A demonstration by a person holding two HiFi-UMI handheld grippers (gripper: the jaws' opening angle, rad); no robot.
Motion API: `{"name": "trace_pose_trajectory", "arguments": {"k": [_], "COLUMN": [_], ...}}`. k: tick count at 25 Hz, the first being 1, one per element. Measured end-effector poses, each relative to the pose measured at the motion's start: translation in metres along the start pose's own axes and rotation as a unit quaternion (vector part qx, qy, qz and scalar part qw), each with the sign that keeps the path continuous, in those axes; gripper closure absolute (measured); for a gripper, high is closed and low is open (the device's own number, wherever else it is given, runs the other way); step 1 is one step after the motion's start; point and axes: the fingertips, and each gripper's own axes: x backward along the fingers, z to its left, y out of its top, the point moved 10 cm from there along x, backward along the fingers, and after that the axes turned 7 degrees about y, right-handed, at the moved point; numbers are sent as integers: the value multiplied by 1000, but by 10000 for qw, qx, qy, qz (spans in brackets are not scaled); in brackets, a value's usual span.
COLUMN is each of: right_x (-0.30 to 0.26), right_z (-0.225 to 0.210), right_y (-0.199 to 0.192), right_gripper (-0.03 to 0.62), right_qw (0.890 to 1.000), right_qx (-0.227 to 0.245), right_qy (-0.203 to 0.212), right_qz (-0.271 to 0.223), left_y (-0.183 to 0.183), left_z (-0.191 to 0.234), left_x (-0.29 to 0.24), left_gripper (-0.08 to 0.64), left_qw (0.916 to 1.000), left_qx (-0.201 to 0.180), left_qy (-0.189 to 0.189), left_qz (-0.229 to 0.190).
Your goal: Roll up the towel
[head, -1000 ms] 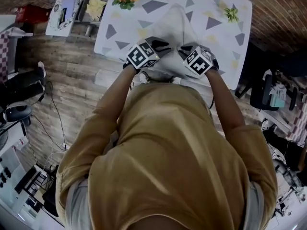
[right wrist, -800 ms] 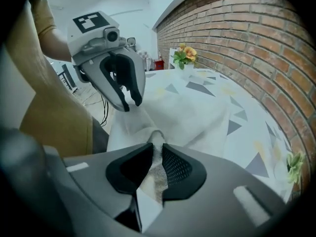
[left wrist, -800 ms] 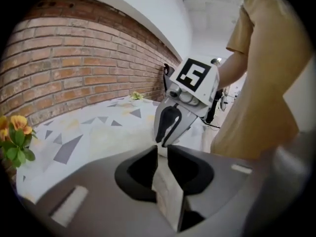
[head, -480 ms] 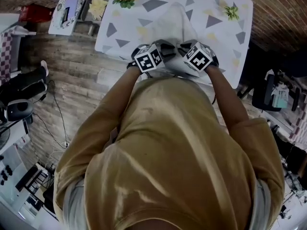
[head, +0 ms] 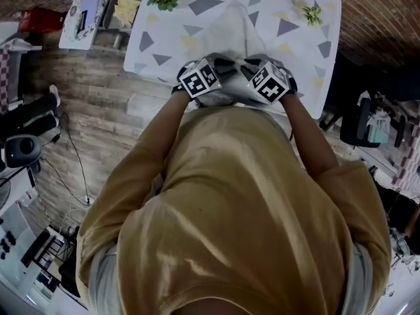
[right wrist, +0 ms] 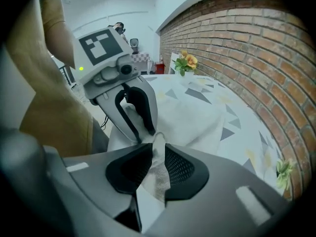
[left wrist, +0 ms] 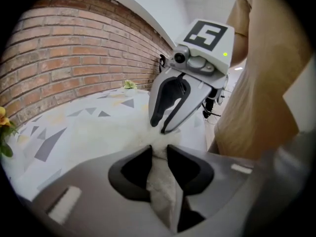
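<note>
Brick wall behind, the patterned table [head: 298, 48] holds a white towel [head: 236, 28]; left tool [left wrist: 159, 151] and right tool [right wrist: 158, 149] each clamp its lower edge.

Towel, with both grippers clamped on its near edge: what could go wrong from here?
The left gripper and right gripper each pinch only a thin fold of the towel, so it might slip free. They sit close together, so the outer corners may lag and the roll come out uneven.
</note>
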Motion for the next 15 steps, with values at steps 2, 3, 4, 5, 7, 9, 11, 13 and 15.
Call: {"name": "trace_pose_trajectory", "arguments": {"k": [2, 3, 4, 5, 7, 9, 11, 13, 15], "right_x": [5, 7, 8, 7, 2, -5, -11, -13, -13], "right_z": [9, 13, 16, 18, 18, 14, 10, 9, 9], "right_y": [0, 1, 2, 2, 1, -1, -3, -6, -7], "right_gripper": [525, 525, 525, 525, 525, 525, 525, 526, 526], "right_qw": [9997, 9995, 9992, 9990, 9989, 9988, 9985, 9986, 9987], "right_qx": [203, 292, 358, 392, 359, 266, 158, 45, -26], "right_qy": [-107, -154, -195, -230, -292, -387, -445, -453, -465], "right_qz": [-10, -13, -15, -15, 19, 157, 284, 280, 227], "left_y": [-2, -3, -4, -5, -5, -4, -3, -2, -2], "left_z": [0, 1, 1, 1, 2, 3, 3, 4, 4], "left_x": [1, 1, 2, 2, 1, 1, 0, -1, -1], "left_gripper": [434, 434, 434, 434, 434, 434, 434, 434, 434], "left_qw": [10000, 10000, 9999, 9999, 9999, 9999, 9999, 9999, 9999], "left_qx": [48, 85, 119, 139, 138, 128, 115, 115, 143], "left_qy": [0, -3, -9, -19, -45, -75, -91, -89, -79], "left_qz": [-33, -47, -57, -62, -56, -42, -28, -23, -37]}}
